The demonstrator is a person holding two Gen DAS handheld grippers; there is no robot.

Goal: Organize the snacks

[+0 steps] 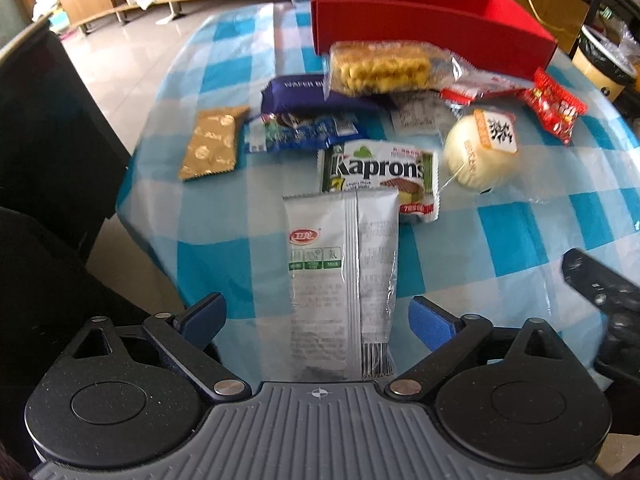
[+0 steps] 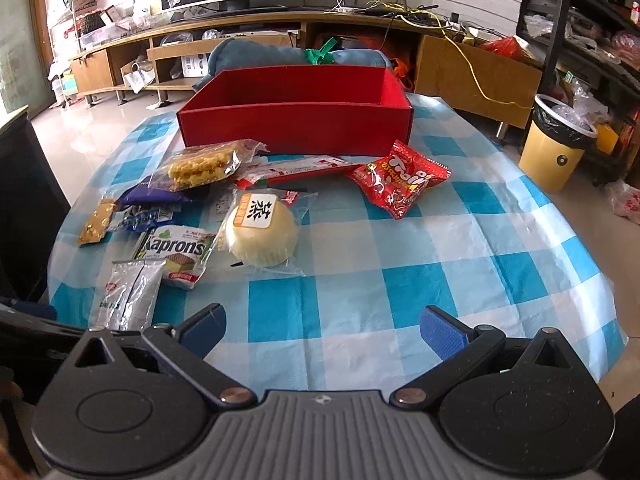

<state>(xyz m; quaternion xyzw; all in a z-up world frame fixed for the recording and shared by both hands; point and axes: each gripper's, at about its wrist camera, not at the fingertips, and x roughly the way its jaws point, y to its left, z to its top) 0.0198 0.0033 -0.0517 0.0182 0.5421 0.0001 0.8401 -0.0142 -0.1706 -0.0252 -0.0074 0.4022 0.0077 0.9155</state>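
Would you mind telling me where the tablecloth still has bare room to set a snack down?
The widest free patch is the right side of the tablecloth, bordered by the red gummy bag, the round bun and the table's edge. It is crowded on the left, from the red box down to the silver packet.

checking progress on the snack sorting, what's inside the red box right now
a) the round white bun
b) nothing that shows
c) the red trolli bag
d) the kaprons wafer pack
b: in the right wrist view the red box shows only bare inner walls, though its floor is hidden; the Kaprons wafer pack, the round white bun and the red Trolli bag all lie on the checked tablecloth in front of it.
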